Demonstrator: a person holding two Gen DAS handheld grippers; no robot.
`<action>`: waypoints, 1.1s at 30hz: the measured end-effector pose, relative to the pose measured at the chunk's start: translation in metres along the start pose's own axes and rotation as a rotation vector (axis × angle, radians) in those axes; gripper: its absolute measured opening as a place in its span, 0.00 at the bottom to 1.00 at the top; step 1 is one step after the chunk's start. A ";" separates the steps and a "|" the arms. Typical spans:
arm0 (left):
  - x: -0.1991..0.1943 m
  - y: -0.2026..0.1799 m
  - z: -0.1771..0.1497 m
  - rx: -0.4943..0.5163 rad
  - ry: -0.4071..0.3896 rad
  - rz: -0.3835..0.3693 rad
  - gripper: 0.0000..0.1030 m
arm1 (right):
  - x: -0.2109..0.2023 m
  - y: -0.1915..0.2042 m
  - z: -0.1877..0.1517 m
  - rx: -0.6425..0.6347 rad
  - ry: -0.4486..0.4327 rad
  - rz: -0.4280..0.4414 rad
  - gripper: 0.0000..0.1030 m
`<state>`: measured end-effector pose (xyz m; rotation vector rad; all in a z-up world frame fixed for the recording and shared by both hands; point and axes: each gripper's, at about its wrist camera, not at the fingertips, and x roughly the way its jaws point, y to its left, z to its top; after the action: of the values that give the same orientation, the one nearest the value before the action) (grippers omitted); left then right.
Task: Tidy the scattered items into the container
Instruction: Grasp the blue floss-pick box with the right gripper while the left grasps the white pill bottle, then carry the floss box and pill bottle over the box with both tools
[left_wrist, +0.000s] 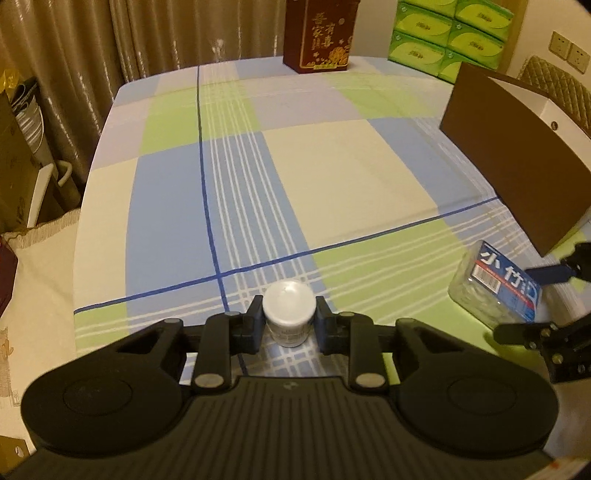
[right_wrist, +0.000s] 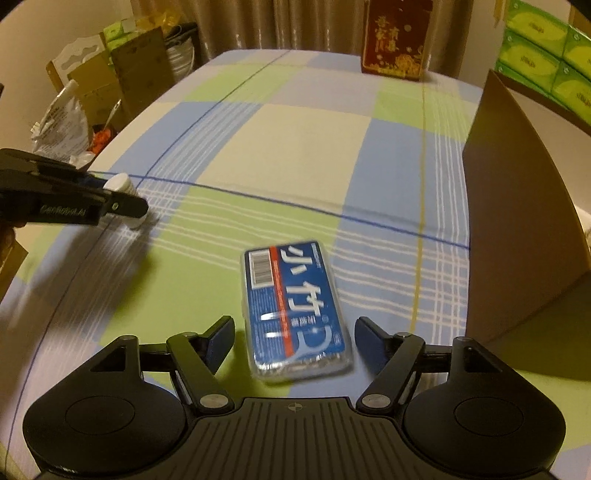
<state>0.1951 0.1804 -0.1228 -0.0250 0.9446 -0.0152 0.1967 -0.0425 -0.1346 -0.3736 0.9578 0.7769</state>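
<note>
Clamping left tool (left_wrist: 289, 325) on white-capped bottle (left_wrist: 289, 308); right tool (right_wrist: 293, 339) apart around blue-labelled pack (right_wrist: 295, 314).

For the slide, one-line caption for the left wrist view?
Left gripper fingers closed on a small white-capped bottle standing on the checked tablecloth.

A table under a checked cloth (left_wrist: 303, 162) of blue, green and cream fills the room's middle. Brownish curtains (left_wrist: 110, 40) hang along the far side at 11 o'clock. A dark red box with gold lettering (left_wrist: 319, 37) stands at 12 o'clock, stacked green tissue packs (left_wrist: 450, 33) at 1 o'clock, wall sockets (left_wrist: 569, 55) at 2 o'clock. Cardboard boxes (right_wrist: 122, 77) crowd the left wall. The light is warm and dim.
</note>
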 end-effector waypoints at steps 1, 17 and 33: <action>-0.002 -0.001 -0.001 0.005 -0.001 0.001 0.22 | 0.001 0.001 0.002 -0.008 -0.005 -0.003 0.67; -0.031 -0.035 -0.017 0.038 0.018 -0.030 0.22 | -0.001 -0.001 -0.007 -0.043 0.037 -0.012 0.54; -0.064 -0.137 0.013 0.160 -0.058 -0.189 0.22 | -0.102 -0.064 -0.045 0.142 -0.024 -0.009 0.54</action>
<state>0.1678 0.0448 -0.0590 0.0337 0.8781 -0.2632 0.1823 -0.1560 -0.0759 -0.2445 0.9819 0.6989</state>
